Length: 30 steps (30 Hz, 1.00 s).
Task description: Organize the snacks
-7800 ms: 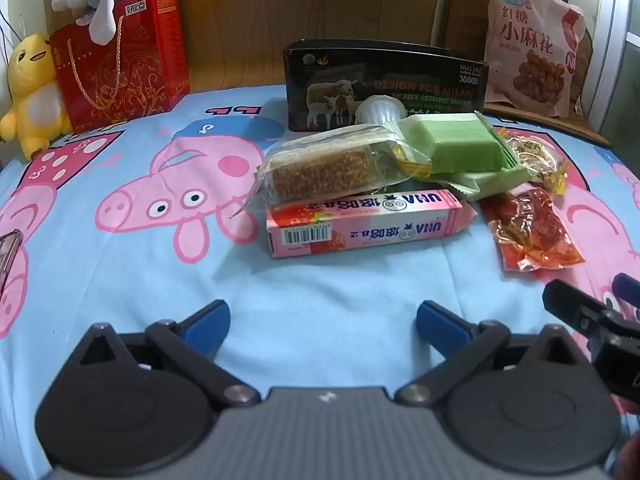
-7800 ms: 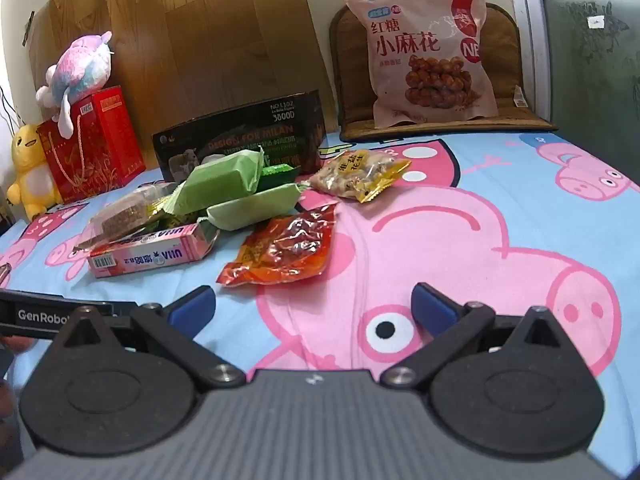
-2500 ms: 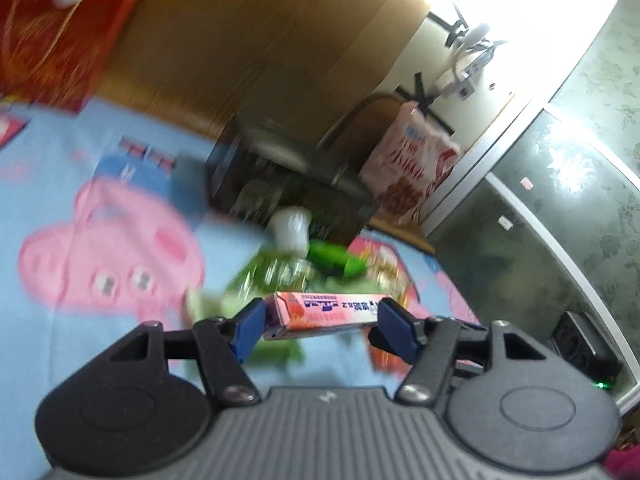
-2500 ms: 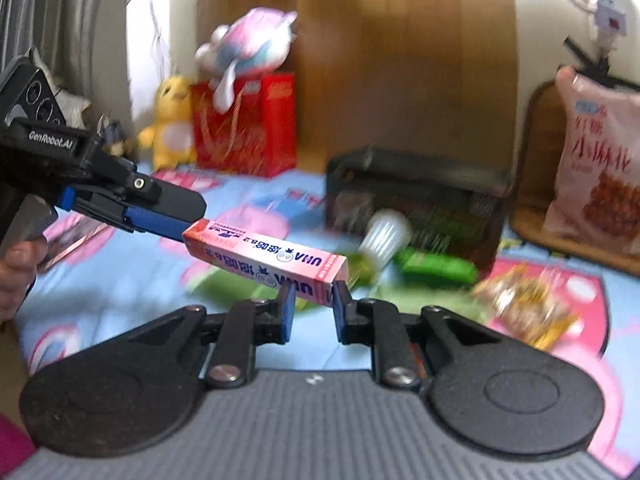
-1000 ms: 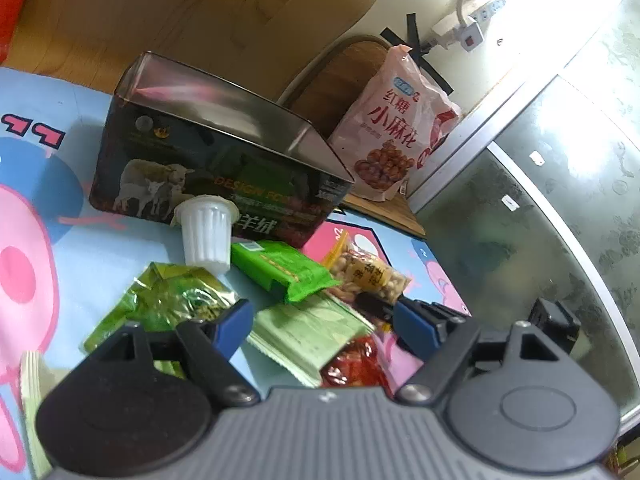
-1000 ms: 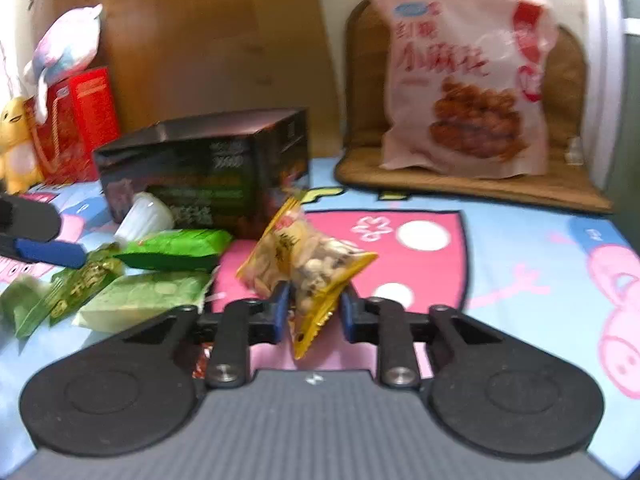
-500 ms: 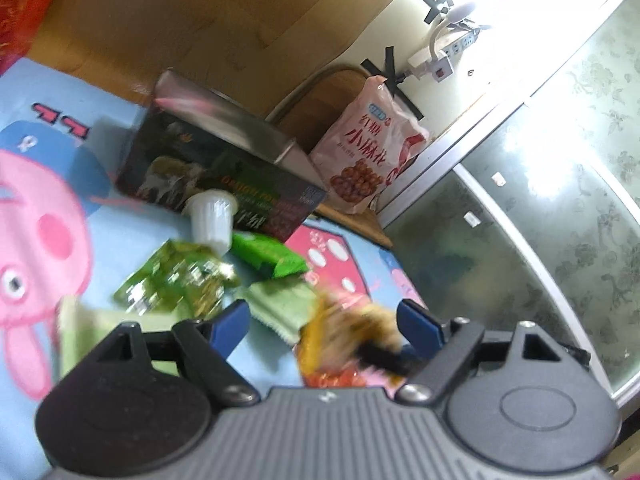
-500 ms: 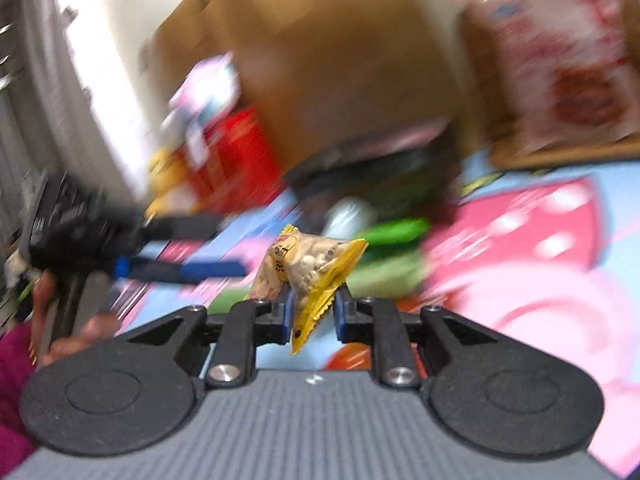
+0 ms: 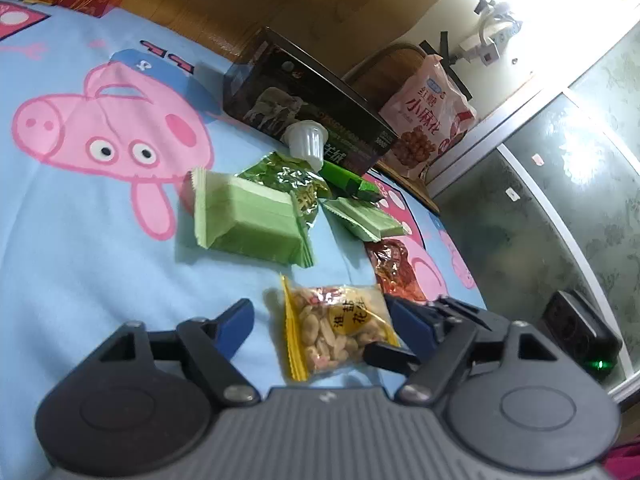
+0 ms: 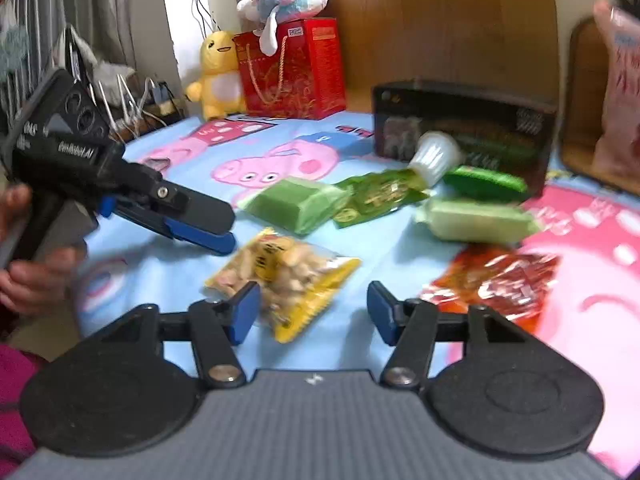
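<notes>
A yellow peanut packet (image 9: 336, 328) (image 10: 280, 272) lies on or just over the pig-print sheet (image 9: 100, 240); I cannot tell which. It sits between the blue pads of my left gripper (image 9: 320, 316), whose jaws are closing and do not press it. My right gripper (image 10: 312, 312) is opening, and the packet is just beyond its left pad, free of both pads. In the right wrist view the left gripper (image 10: 228, 230) reaches in from the left with a hand on it. One black finger (image 9: 386, 354) of the right gripper touches the packet's near corner.
Behind the packet lie a green wafer pack (image 9: 252, 220), a dark green foil packet (image 9: 288, 178), a white jelly cup (image 9: 306, 142), a green bar (image 9: 348, 184), a pale green pack (image 9: 364, 222) and a red packet (image 9: 394, 268). A black box (image 9: 304, 112) stands behind them.
The right gripper carried the peanut packet leftward to the left gripper and opened, letting it go. The left gripper moved so that the packet is now between its jaws.
</notes>
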Each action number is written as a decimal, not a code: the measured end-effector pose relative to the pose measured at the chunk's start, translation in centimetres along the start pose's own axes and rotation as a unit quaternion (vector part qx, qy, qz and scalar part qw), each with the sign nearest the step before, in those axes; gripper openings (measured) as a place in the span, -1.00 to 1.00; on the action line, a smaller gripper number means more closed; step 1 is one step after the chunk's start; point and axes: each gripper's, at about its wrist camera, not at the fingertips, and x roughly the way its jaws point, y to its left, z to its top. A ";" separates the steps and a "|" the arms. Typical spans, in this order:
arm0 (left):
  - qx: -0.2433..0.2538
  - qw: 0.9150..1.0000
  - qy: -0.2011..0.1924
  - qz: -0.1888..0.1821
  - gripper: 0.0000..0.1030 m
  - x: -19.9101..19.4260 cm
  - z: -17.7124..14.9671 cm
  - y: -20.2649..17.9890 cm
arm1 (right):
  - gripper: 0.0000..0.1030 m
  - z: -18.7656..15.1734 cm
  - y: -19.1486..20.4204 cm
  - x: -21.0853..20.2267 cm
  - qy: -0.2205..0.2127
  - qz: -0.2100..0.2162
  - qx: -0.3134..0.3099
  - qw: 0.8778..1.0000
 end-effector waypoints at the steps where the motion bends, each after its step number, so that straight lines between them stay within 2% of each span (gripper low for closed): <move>1: -0.001 1.000 0.001 -0.002 0.42 0.0 0.1 0.0 | 0.20 -0.2 0.0 -0.2 0.003 0.001 -0.005 1.000; 4: 0.004 1.000 0.014 -0.012 0.19 0.6 -0.1 -0.4 | 0.16 -0.7 0.6 0.0 0.014 0.007 -0.020 1.000; 6: 0.012 0.999 0.027 -0.018 0.06 1.4 -0.5 -0.7 | -0.41 -1.0 1.3 0.3 0.013 0.005 -0.033 0.999; 9: 0.030 0.999 0.029 -0.013 -0.08 1.8 -0.8 -1.3 | -0.63 -0.3 1.6 0.5 0.007 -0.009 -0.043 0.999; 13: 0.043 0.999 0.018 -0.024 -0.09 1.4 1.1 -2.0 | -0.66 2.3 0.8 0.1 -0.031 -0.028 -0.048 0.998; 19: 0.108 0.993 -0.045 -0.019 -0.09 1.1 6.9 -5.1 | -0.66 7.5 -2.1 0.6 -0.102 -0.061 -0.040 0.992; 25: 0.108 0.991 -0.072 0.012 -0.09 4.7 14.0 -5.6 | -0.66 12.4 -6.8 4.5 -0.107 -0.079 0.005 0.991; 30: 0.118 0.988 -0.080 0.056 -0.06 8.1 18.1 -5.4 | -0.60 14.7 -10.0 7.6 -0.094 -0.084 0.045 0.991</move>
